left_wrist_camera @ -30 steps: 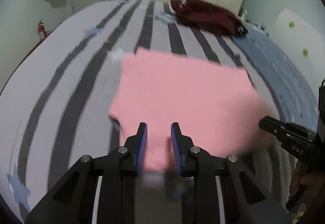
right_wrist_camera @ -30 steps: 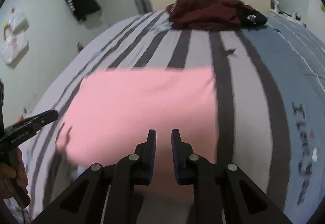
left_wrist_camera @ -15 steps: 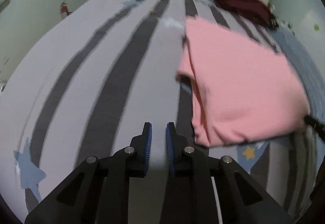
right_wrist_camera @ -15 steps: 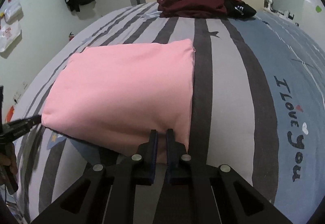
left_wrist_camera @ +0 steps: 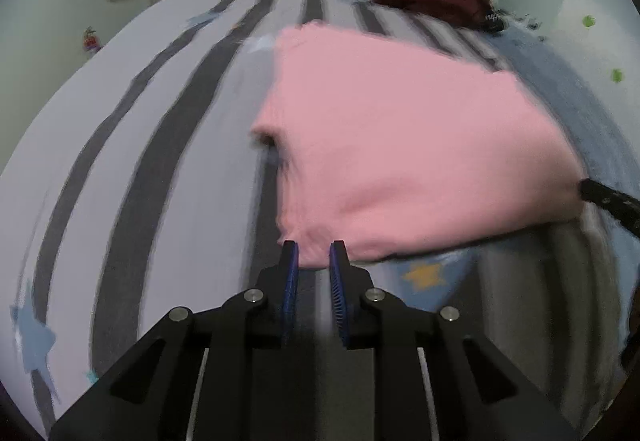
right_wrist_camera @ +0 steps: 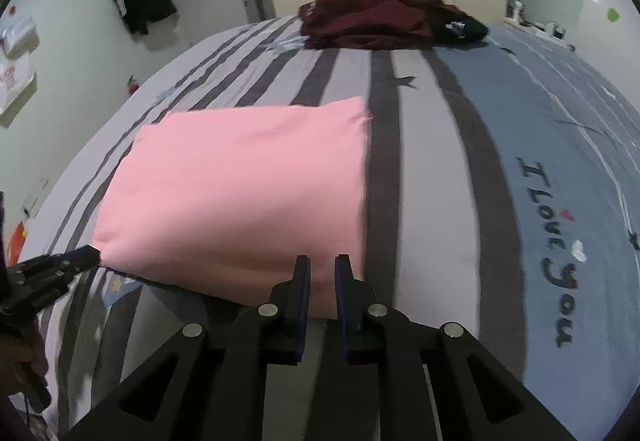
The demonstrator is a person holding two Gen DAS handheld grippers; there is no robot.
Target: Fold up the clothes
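Observation:
A folded pink garment [left_wrist_camera: 408,145] lies on the striped bed; it also shows in the right wrist view [right_wrist_camera: 248,185]. My left gripper [left_wrist_camera: 314,257] is at the garment's near left corner, jaws a little apart with pink cloth between the tips. My right gripper [right_wrist_camera: 322,273] is at the near right corner, jaws a little apart around the cloth's edge. The near edge of the garment is lifted off the bed. Whether either gripper clamps the cloth is unclear. The left gripper's tip [right_wrist_camera: 86,255] touches the garment's left corner in the right wrist view.
A dark red pile of clothes [right_wrist_camera: 372,19] with a black item [right_wrist_camera: 460,29] sits at the far end of the bed. The bedsheet [right_wrist_camera: 440,161] has grey stripes and a blue part with writing. A black jacket [right_wrist_camera: 138,7] hangs on the wall. Wardrobe doors stand behind.
The left gripper swung away to the left, then back to the garment's near left corner. Both grippers' jaws narrowed half a second ago and are slightly wider now. The garment's near edge is raised.

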